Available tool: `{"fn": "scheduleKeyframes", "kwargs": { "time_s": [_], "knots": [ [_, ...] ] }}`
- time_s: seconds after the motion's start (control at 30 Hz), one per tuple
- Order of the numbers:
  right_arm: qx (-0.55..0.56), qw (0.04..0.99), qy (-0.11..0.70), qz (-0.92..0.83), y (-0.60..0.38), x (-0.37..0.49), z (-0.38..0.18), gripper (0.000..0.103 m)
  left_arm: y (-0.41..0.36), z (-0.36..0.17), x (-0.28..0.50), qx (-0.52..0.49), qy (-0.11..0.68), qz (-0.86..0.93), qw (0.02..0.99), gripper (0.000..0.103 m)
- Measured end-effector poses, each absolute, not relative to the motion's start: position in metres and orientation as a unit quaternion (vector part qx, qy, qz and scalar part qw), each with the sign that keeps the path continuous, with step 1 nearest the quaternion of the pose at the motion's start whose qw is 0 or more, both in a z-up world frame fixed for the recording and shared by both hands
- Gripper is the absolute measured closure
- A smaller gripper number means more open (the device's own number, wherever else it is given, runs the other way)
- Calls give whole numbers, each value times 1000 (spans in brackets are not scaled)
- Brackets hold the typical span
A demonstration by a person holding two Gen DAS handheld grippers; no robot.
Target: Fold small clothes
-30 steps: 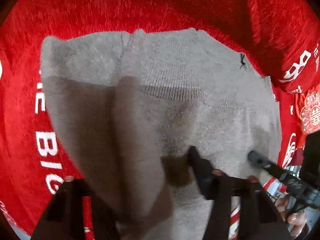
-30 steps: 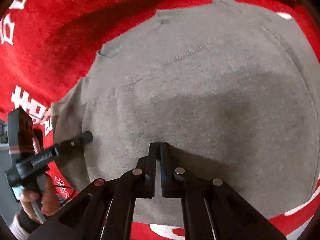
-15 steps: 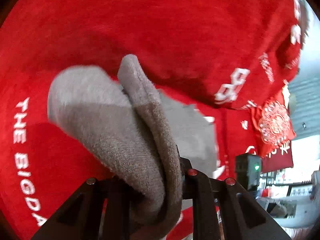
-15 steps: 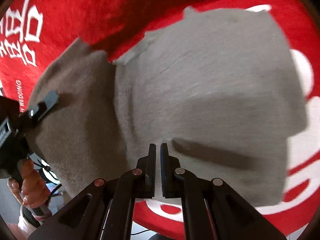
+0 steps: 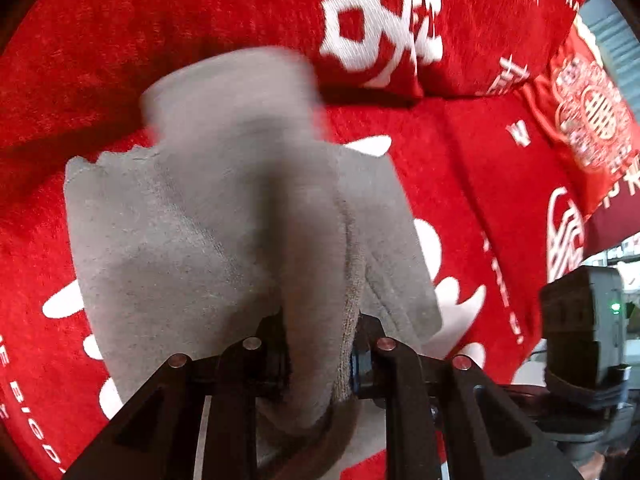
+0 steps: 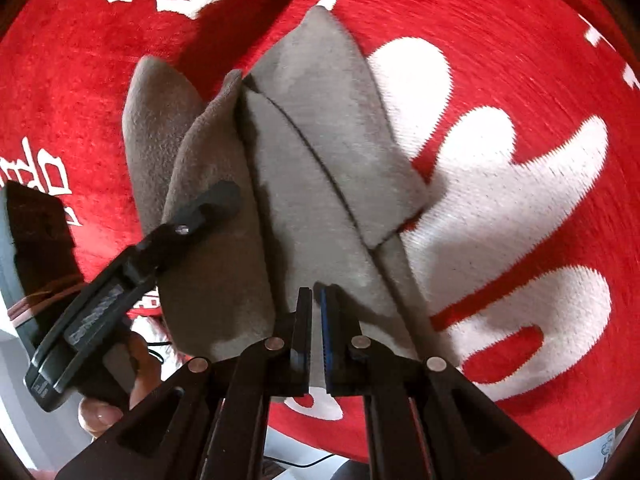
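A grey knit garment [image 5: 192, 232] lies partly bunched on the red cloth [image 5: 120, 40]. My left gripper [image 5: 318, 340] is shut on a thick fold of it, and the fold stands up between the pads and drapes over to both sides. In the right wrist view that fold [image 6: 208, 248] hangs at the left, with one of the left gripper's fingers [image 6: 216, 200] lying across it. The rest of the garment [image 6: 320, 128] lies in flat overlapping layers. My right gripper [image 6: 317, 312] is shut, its tips over the garment's near edge, with no cloth seen pinched between the pads.
The red cloth [image 6: 520, 40] with large white woven characters [image 6: 500, 200] covers the whole surface. A hand [image 6: 116, 384] holds the left tool's handle at lower left. The right tool's grey housing [image 5: 580, 320] shows at the right edge, beside a red hanging [image 5: 592, 108] with a white emblem.
My left gripper closed on the garment's side and carried it across, bunching the flat garment into a raised fold. The right gripper stayed shut and moved with the garment over the red cloth.
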State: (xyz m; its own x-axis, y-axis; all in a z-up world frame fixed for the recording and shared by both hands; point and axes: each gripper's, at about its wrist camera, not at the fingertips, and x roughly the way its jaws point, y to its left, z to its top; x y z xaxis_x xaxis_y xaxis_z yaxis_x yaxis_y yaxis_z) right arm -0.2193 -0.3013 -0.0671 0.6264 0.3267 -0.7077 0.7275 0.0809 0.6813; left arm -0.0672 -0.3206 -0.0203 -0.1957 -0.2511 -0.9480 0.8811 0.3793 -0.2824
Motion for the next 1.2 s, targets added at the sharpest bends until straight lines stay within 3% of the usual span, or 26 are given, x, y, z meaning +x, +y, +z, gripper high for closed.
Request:
{"fn": "scheduleKeyframes", "kwargs": {
  "time_s": [0.07, 0.1, 0.13, 0.17, 0.33, 0.6, 0.67, 0.7, 0.83, 1.0, 1.07, 1.2],
  "knots": [
    [665, 614, 395, -160, -303, -226, -69, 96, -325, -12, -73, 280, 579, -492, 587, 59],
    [668, 612, 391, -160, -308, -231, -68, 94, -324, -5, -75, 279, 568, -493, 596, 33],
    [671, 612, 387, -161, -311, -234, -67, 91, -323, 2, -78, 277, 557, -495, 606, 16],
    [674, 613, 379, -162, -315, -237, -66, 89, -322, 10, -78, 275, 545, -497, 617, 13],
    [704, 612, 323, -161, -335, -258, -63, 66, -298, 39, -53, 264, 525, -477, 654, 13],
    [765, 580, 252, -122, -337, -262, -86, 66, -225, 13, 16, 213, 622, -381, 650, 13],
    [775, 577, 231, -114, -343, -266, -89, 55, -210, 6, 23, 211, 629, -354, 660, 13],
    [778, 576, 224, -113, -345, -267, -91, 42, -203, 4, 27, 204, 634, -349, 660, 13],
    [763, 590, 242, -104, -351, -255, -88, 39, -182, -5, 33, 187, 641, -324, 671, 13],
    [715, 622, 304, -97, -363, -220, -79, 42, -177, -16, 35, 186, 643, -313, 674, 13],
    [665, 644, 360, -116, -366, -203, -74, 89, -178, -20, 35, 184, 643, -313, 674, 13],
    [553, 725, 388, -134, -361, -197, -30, 90, -182, -25, 33, 185, 643, -311, 675, 13]
  ]
}}
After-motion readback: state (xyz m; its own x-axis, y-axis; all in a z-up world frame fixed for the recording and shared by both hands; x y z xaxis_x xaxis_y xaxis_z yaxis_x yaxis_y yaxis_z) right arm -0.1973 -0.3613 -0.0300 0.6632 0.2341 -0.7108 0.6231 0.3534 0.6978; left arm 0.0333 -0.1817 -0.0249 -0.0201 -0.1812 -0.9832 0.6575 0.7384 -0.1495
